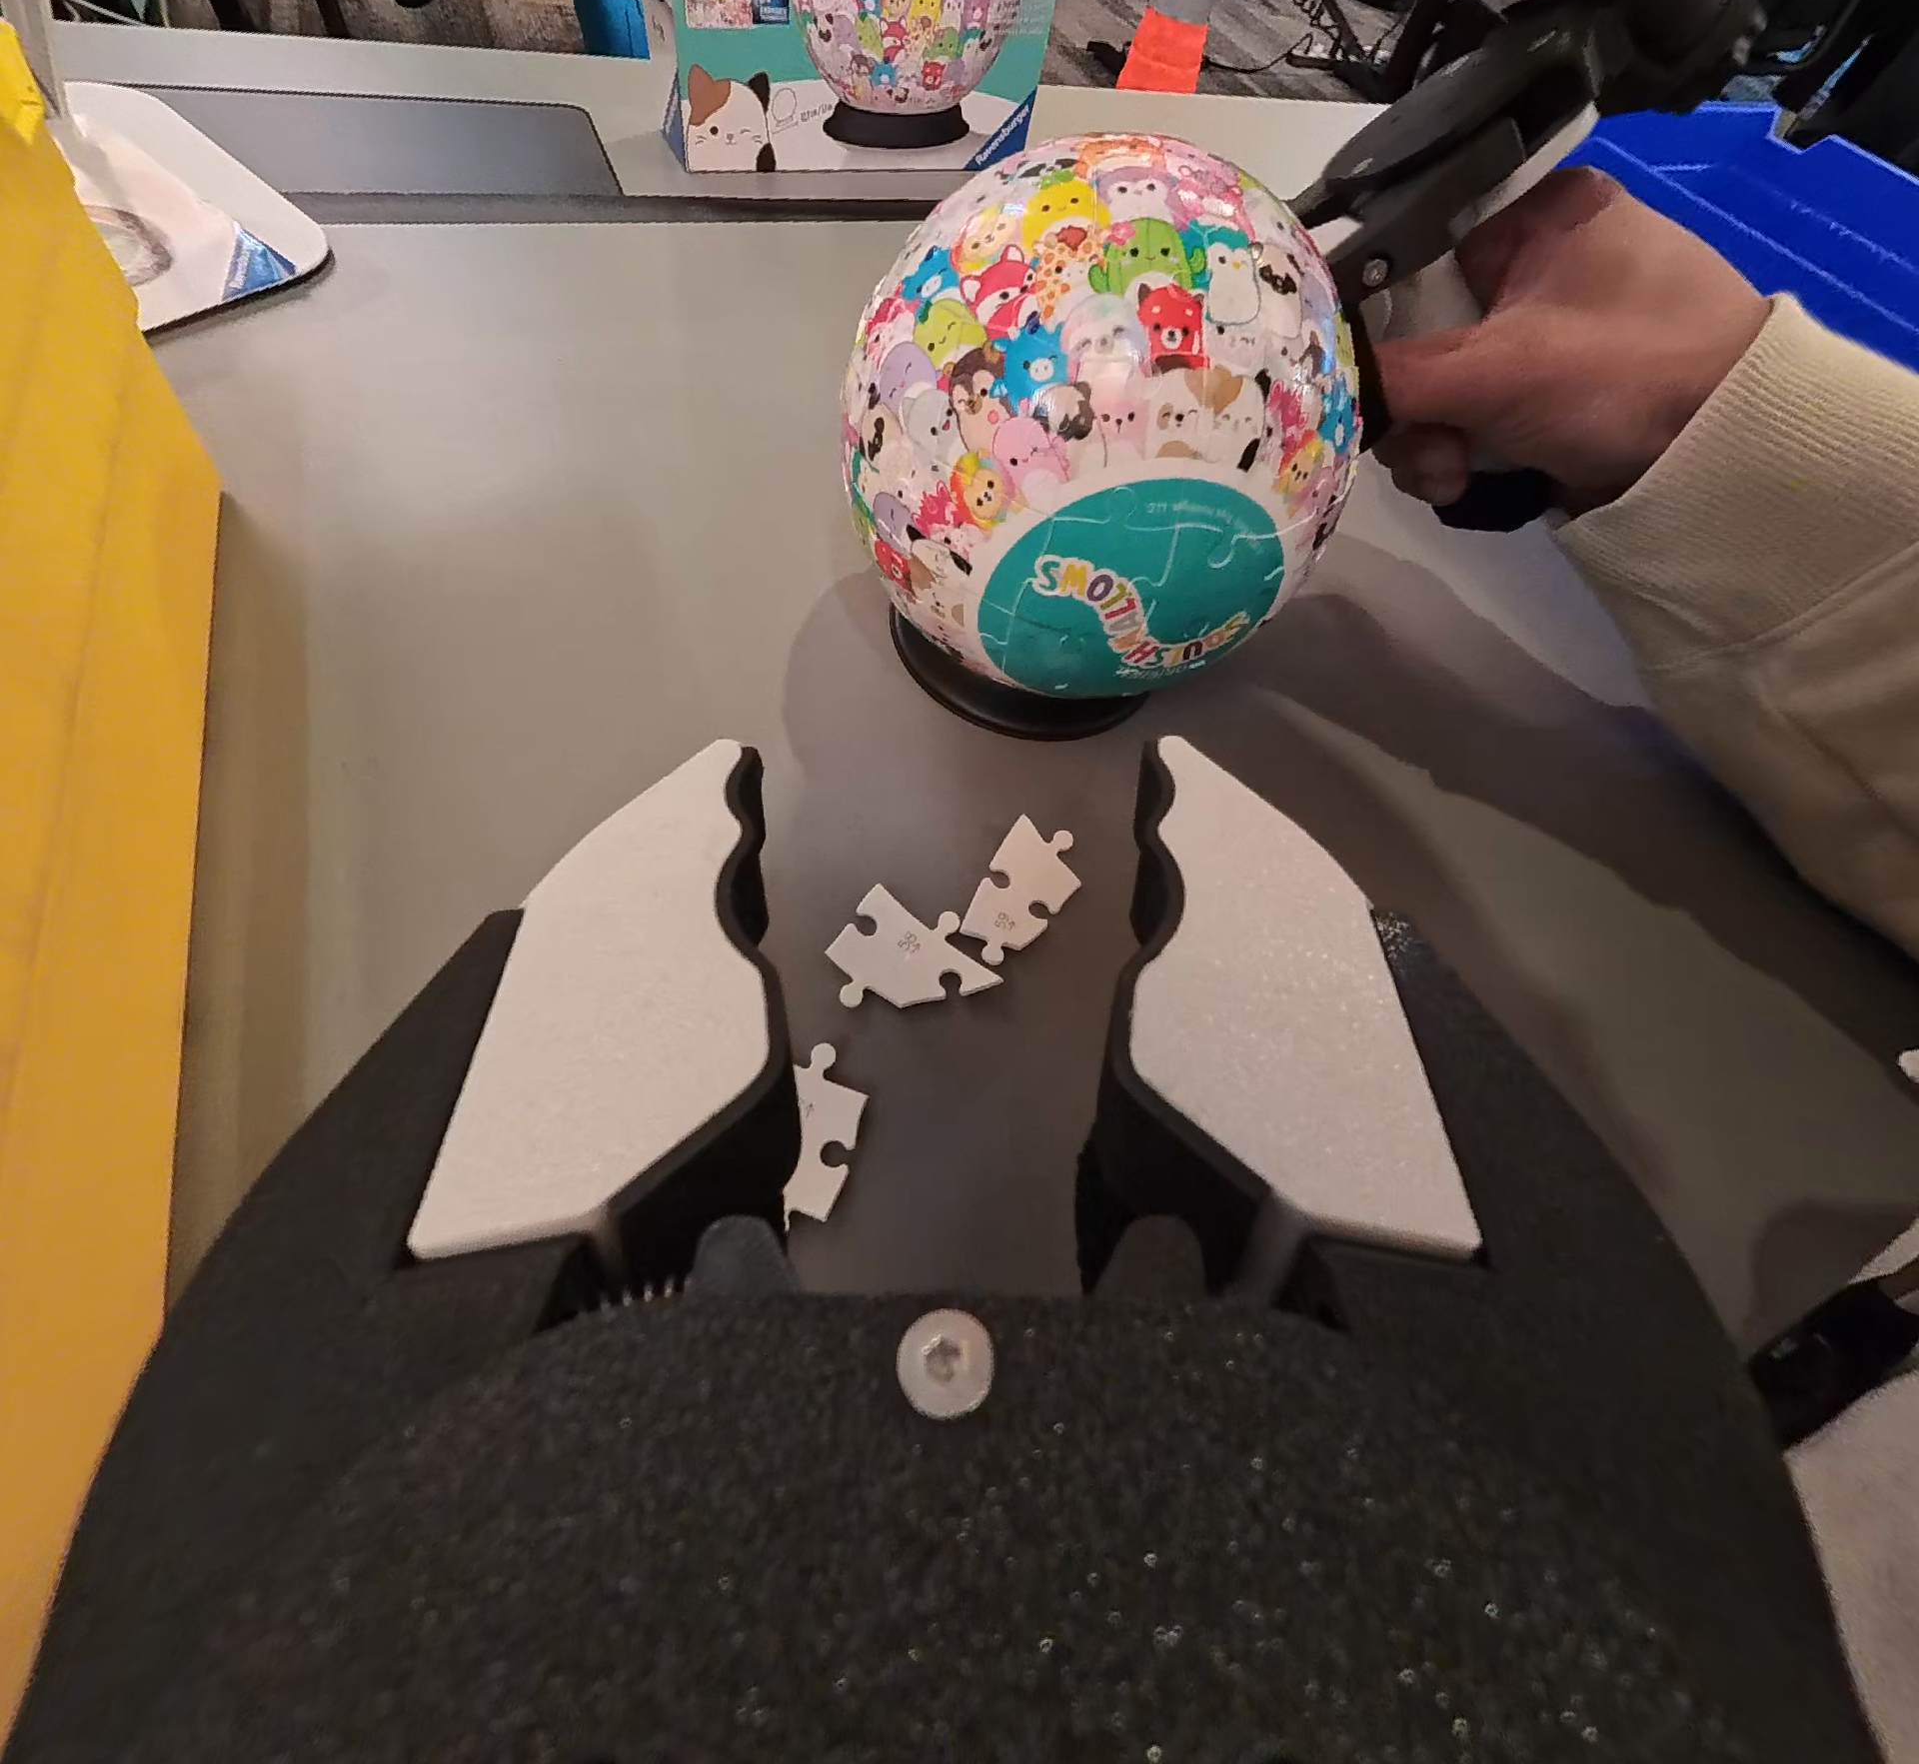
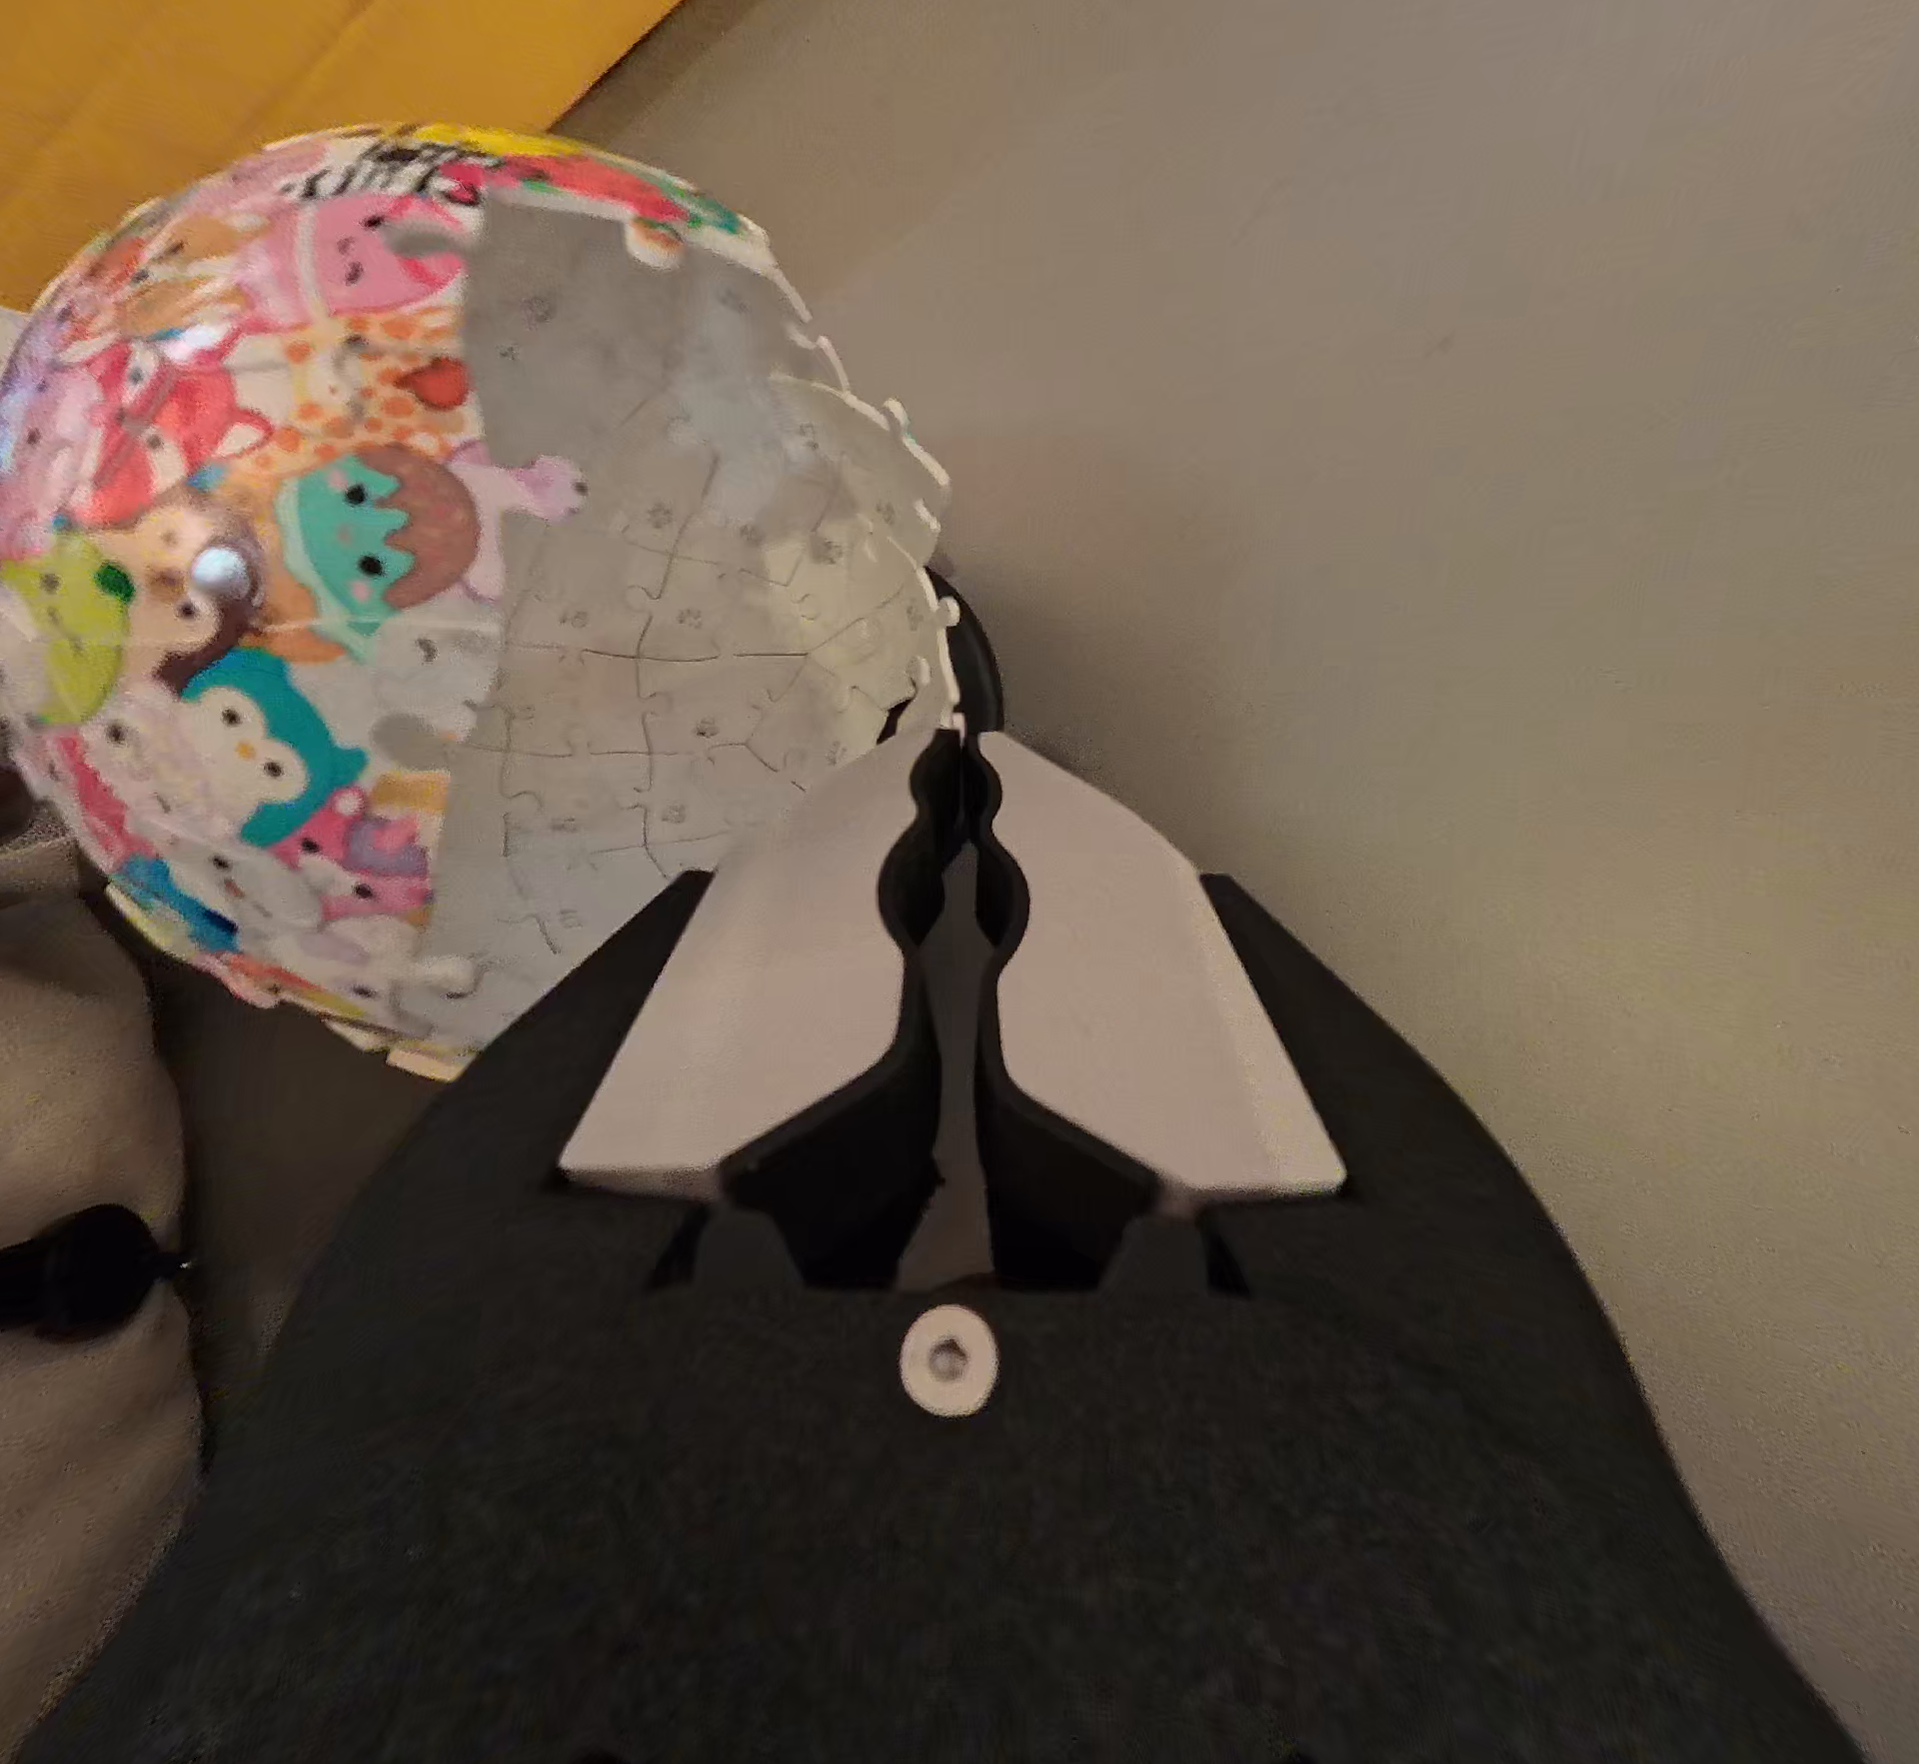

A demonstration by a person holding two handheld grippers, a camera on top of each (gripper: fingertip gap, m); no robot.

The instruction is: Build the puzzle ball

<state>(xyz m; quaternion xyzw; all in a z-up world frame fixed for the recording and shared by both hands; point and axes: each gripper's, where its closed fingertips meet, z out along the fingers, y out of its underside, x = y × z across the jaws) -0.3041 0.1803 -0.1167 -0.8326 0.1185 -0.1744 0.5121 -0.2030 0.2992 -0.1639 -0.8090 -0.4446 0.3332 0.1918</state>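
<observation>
The puzzle ball (image 1: 1101,385), covered in colourful cartoon animals with a teal cap, sits tilted on a black ring stand (image 1: 997,707) on the grey table. Three loose white pieces lie face down: one (image 1: 909,956), another (image 1: 1023,883) and a third (image 1: 826,1143). My left gripper (image 1: 950,759) is open and empty, hovering over these pieces. In the right wrist view the ball (image 2: 260,572) shows an open gap with its white inside (image 2: 675,624). My right gripper (image 2: 961,743) is shut, its tips pinching the jagged rim of that gap; it also shows beside the ball (image 1: 1350,312).
The puzzle's box (image 1: 831,1) stands behind the ball. A yellow panel (image 1: 73,676) runs along the left. A white tray (image 1: 187,209) lies at the back left, a blue bin (image 1: 1786,209) at the back right. A person's hand (image 1: 1558,364) holds the right gripper.
</observation>
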